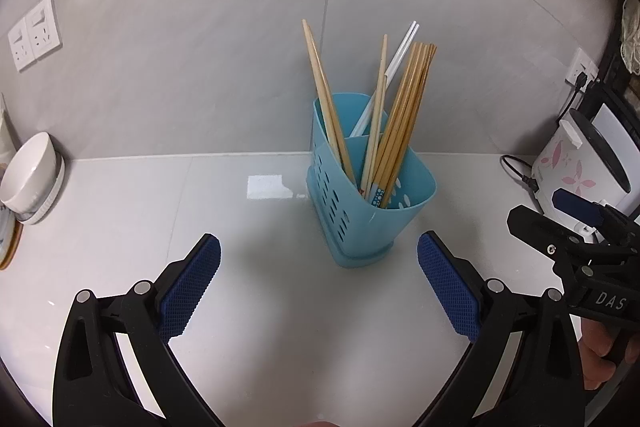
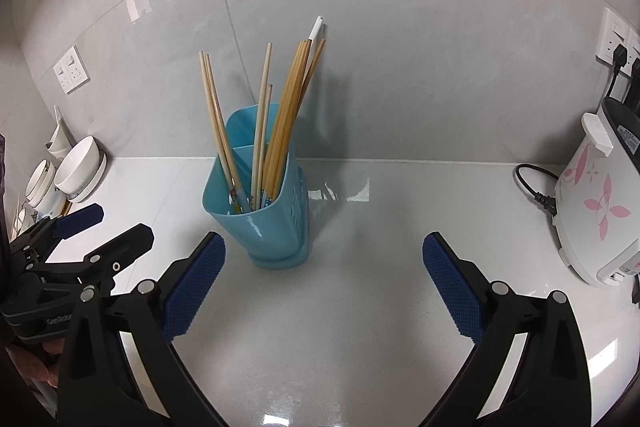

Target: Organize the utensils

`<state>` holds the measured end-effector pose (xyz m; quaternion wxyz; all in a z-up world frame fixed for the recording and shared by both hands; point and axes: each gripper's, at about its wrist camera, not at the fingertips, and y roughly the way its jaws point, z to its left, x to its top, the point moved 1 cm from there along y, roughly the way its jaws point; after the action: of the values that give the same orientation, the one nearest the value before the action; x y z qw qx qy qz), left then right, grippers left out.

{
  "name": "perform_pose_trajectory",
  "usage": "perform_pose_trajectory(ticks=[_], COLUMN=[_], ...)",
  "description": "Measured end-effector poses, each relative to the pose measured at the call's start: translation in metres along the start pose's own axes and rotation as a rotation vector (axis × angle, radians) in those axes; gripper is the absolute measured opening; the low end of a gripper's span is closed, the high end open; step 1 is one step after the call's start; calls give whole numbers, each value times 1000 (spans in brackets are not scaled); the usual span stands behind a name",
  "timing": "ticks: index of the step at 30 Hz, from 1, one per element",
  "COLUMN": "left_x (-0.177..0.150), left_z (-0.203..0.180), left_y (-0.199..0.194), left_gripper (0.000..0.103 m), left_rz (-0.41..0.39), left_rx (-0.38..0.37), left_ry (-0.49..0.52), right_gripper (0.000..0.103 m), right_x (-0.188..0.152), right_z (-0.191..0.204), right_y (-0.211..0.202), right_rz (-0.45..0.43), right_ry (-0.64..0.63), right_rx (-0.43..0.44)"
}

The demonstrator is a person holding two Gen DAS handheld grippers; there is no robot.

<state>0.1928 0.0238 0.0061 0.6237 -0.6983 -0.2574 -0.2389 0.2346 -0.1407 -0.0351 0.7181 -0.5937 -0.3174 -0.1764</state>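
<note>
Nearest, both grippers hang low over the white counter [image 1: 120, 211], side by side. The left gripper [image 1: 319, 281] has its blue pads [image 1: 188, 291] spread wide with nothing between them. The right gripper [image 2: 324, 279] is spread just as wide and also empty. A hand [image 1: 600, 359] grips the right one's handle at the edge of the left view.

Just past the fingertips stands the blue holder [image 1: 372, 199], upright on the counter, close to the tiled wall [image 1: 200, 67]. Its perforated side faces left in the left view. A divider splits it into compartments. Wooden chopsticks [image 1: 400, 123] lean out of the front compartment, and a white pair [image 1: 394, 67] rises from the back one.

Farther off, a white bowl [image 1: 30, 175] sits tilted at the left edge. A rice cooker [image 2: 592, 211] with pink flowers stands at the right, its cord trailing on the counter. Sockets [image 1: 34, 35] are set in the wall.
</note>
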Motion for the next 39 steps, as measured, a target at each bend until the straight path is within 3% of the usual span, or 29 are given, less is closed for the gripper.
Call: perform_pose_trajectory(ticks=[39], left_x=[-3], left_z=[-4], left_y=[5], left_gripper=[97], left_rz=[13], left_rx=[15], left_ry=[-16], right_gripper=[95], right_x=[1], right_z=[0], right_y=[1], right_rz=[13], right_ry=[-30], right_rx=[19])
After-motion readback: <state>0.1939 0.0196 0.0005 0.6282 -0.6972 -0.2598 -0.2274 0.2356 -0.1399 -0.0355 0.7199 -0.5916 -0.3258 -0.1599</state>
